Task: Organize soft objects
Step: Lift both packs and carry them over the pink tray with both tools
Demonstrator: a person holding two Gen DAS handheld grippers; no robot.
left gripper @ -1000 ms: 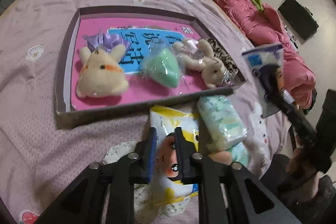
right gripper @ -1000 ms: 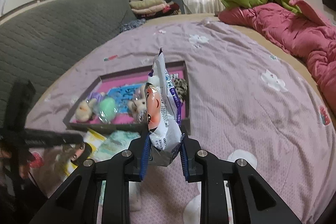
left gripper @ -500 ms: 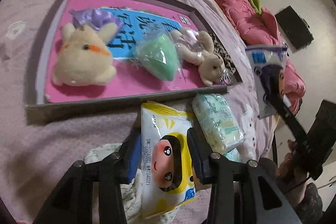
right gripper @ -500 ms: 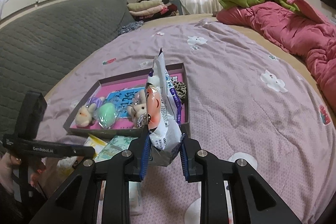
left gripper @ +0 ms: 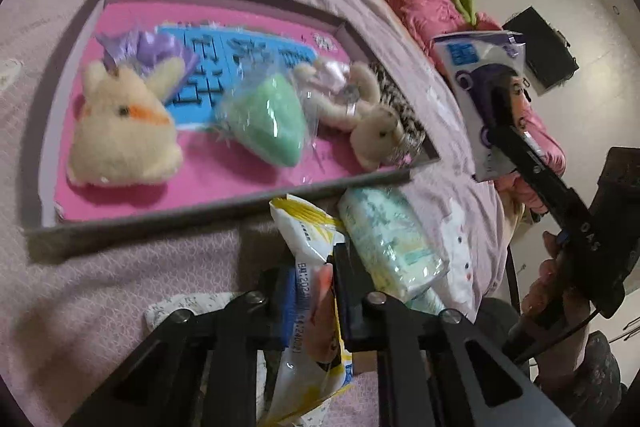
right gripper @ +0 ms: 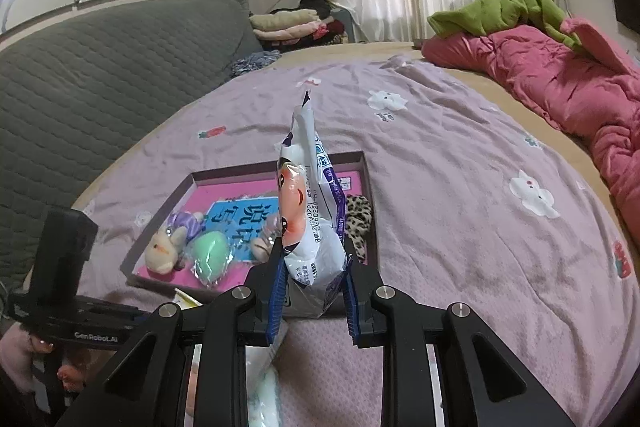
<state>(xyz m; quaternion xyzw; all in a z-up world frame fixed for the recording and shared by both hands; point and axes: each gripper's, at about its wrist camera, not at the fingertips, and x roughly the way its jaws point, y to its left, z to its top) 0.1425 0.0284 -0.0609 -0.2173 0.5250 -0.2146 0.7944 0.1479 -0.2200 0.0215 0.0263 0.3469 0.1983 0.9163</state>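
Left handle [right gripper: 60,311]: black, printed "GenRobot.AI", at the far left of the right wrist view.
Tray [left gripper: 60,227]: shallow box on the purple bedspread [right gripper: 460,227]; its pink liner has a blue panel with Chinese characters.
Cream bunny [left gripper: 120,131]: left end of the tray.
Green pouch [left gripper: 268,123]: middle of the tray, in clear wrap.
Small rabbit [left gripper: 372,131]: right end, beside a leopard-print piece [right gripper: 358,219].
Left gripper [left gripper: 314,291]: narrow, pinching the yellow packet [left gripper: 308,239], dated "202…"; half a second ago the jaws stood wide around it.
Pale-green pack [left gripper: 384,239]: touching the packet's right side.
Right gripper [right gripper: 314,291]: clamped on the upright white-and-purple packet [right gripper: 308,211], unchanged, above the bedspread.
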